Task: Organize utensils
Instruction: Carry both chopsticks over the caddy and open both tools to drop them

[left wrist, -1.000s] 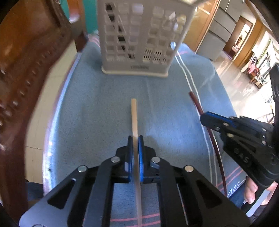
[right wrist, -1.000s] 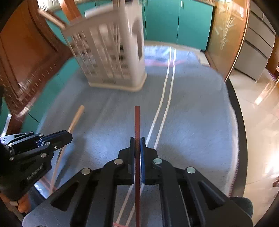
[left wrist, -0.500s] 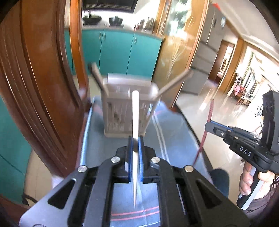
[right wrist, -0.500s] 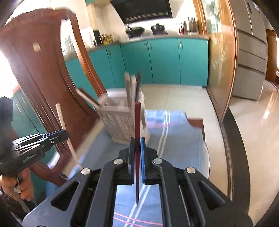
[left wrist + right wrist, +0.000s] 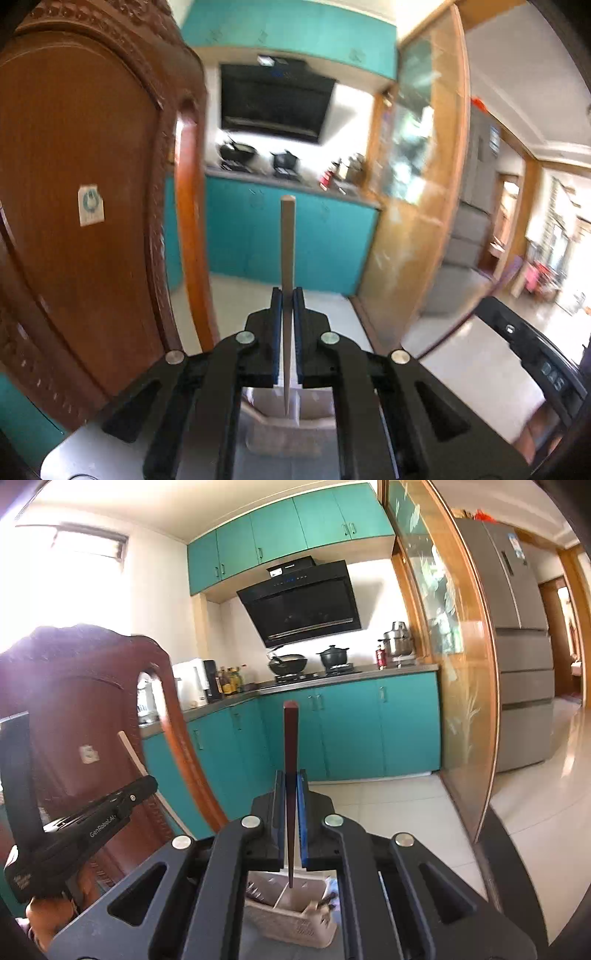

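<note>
My left gripper [image 5: 288, 295] is shut on a pale wooden chopstick [image 5: 287, 240] that stands upright between its pads. My right gripper [image 5: 291, 775] is shut on a dark red chopstick [image 5: 290, 738], also upright. Both are held high in the air. The white slotted utensil basket [image 5: 291, 923] sits far below the right chopstick's lower tip, with several utensils in it. The left wrist view shows the basket [image 5: 280, 424] under the pale chopstick's tip. In the right wrist view the left gripper [image 5: 147, 781] appears at the left with its pale chopstick [image 5: 133, 753], a hand [image 5: 48, 915] on its grip.
A carved wooden chair back [image 5: 81, 184] rises close on the left, also seen as the chair back [image 5: 92, 701]. Teal kitchen cabinets [image 5: 332, 731], a glass sliding door [image 5: 454, 701] and a grey fridge [image 5: 517, 664] lie beyond. Tiled floor [image 5: 535, 812] stretches to the right.
Both grippers have risen from the blue cloth with their chopsticks and tilted up towards level. The basket has dropped from the top of the views to the bottom.
</note>
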